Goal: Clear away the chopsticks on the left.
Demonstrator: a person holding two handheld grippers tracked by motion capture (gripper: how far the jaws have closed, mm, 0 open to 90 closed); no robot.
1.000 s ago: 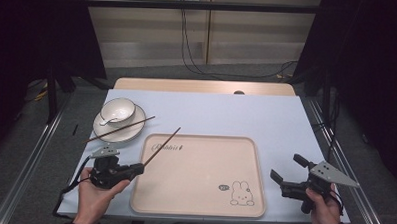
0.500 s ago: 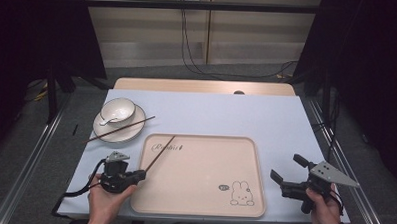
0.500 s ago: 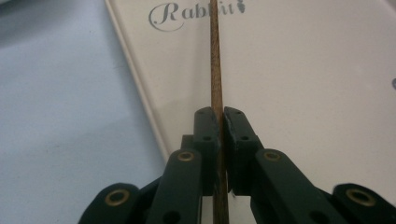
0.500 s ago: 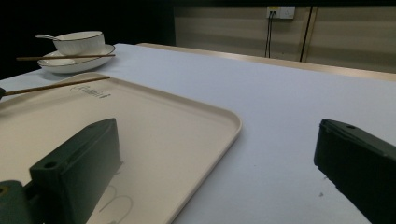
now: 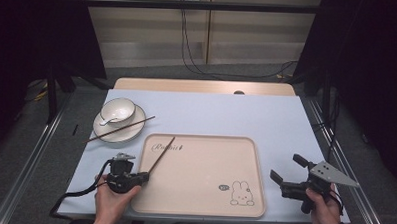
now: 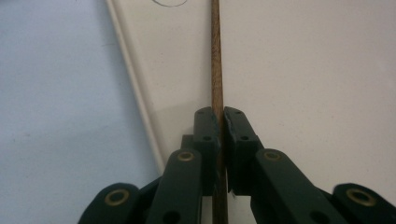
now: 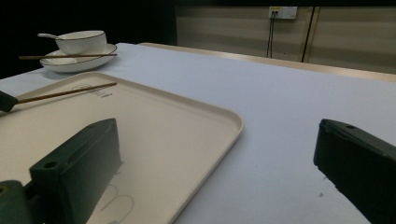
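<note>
Left gripper [image 5: 143, 176] clamped tight on one thin brown wooden chopstick [image 5: 161, 155], pinched near its butt end, shaft running up between the black pads [image 6: 205, 135] and out over the beige plastic tray [image 5: 253, 194], tip hovering near the tray's far left corner by the printed lettering. Light, stiff, narrow and smooth: likely to swivel or slide in a single-point pinch, so better gripped a little further from the end, squarely across the shaft. Right gripper [image 5: 288, 170] spread wide, holding nothing, resting past the tray's right edge.

Count: two chopsticks, the second one [image 5: 121, 129] lying across the white saucer [image 5: 103, 131]; one white ceramic bowl [image 5: 118, 110] on that saucer, fragile; one white spoon [image 5: 106, 121] in it; one tray.
</note>
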